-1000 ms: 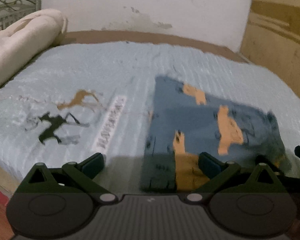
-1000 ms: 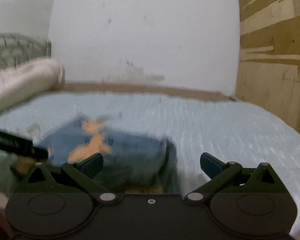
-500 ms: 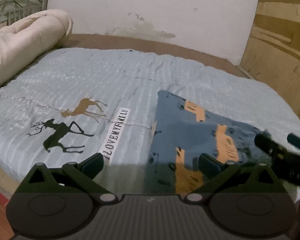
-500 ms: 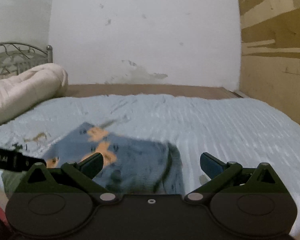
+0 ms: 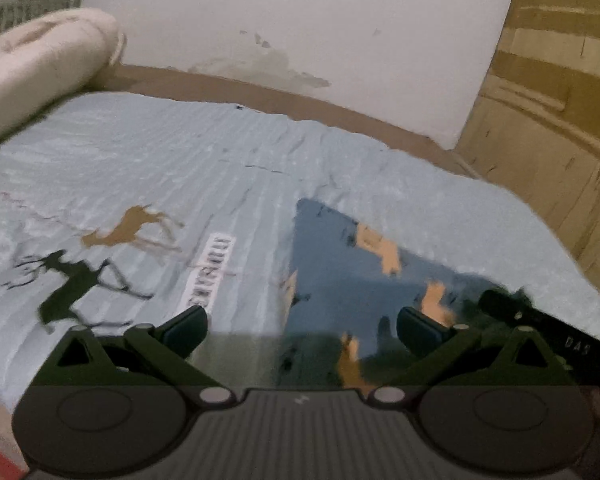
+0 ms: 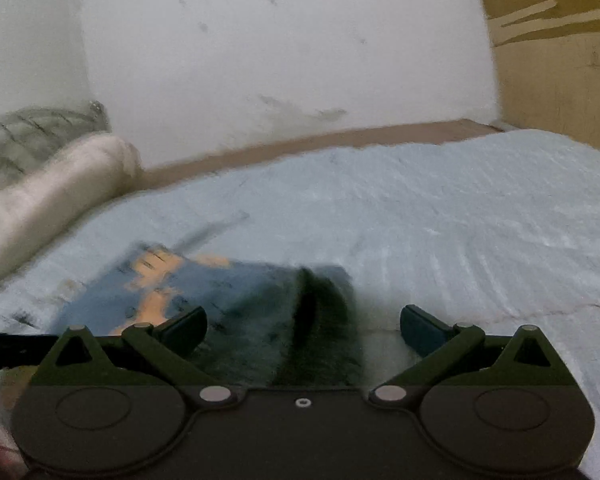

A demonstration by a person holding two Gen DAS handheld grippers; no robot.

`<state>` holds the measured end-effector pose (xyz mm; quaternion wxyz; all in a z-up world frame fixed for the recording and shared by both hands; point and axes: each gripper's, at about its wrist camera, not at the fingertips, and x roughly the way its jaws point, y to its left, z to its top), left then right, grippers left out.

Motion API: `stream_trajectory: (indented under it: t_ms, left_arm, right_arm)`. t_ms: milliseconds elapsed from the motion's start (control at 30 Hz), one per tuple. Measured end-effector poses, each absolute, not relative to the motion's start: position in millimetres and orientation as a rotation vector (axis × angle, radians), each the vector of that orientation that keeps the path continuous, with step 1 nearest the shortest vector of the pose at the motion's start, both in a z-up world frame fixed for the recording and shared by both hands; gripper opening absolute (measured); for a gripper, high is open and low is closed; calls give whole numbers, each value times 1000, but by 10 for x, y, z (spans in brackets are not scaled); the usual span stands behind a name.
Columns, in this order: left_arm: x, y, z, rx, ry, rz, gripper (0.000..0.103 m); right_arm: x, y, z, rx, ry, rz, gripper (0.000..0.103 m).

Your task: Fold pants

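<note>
Two tongs are in front of you, and both stand spread wide with nothing between the fingers. Your left tongs (image 5: 302, 326) hover low over the near edge of the bed, level and pointing toward the far wall (image 5: 300, 20); your right tongs (image 6: 302, 328) are held much the same, tilted slightly so the bed's far edge slopes in that view. The pants (image 5: 340, 276) lie folded into a flat, blue packet with orange patches on the light blue bedspread (image 5: 180, 160), near the front edge of the bed. In the left view the packet sits ahead and to the right of your left tongs, its long axis running from the near edge away toward the far wall, a narrow corner pointing away from you. In the right view the pants (image 6: 204, 288) lie ahead and to the left, with a darker, thick folded edge lying between the fingers' line of sight; blur hides finer detail. Neither tool touches the cloth. The dark body of your right tool (image 5: 540, 332) shows at the right edge of the left view, just beside the pants' right side. Two deer prints (image 5: 100, 256) and a text label (image 5: 210, 276) lie on the bedspread left of the pants. A rolled cream blanket (image 5: 32, 64) rests at the far left.
</note>
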<state>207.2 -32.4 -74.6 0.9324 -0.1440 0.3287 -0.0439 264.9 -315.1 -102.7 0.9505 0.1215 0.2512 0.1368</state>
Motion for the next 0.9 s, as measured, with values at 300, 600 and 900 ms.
stream_trajectory:
  t_ms: [300,600,900]
  left_arm:
    - [2253,-381,-929,-255,755,-76,102]
    - [2268,-323,-932,-276,770,-88,102]
    - [2277,-300,-957,-282,777,-100,102]
  right_arm:
    - [2894,-3337,-1236,380,569,364,102]
    - [2819,-3469,-1328,463,493,404,102]
    - [2758,-3530,-1371,485,452,431,102]
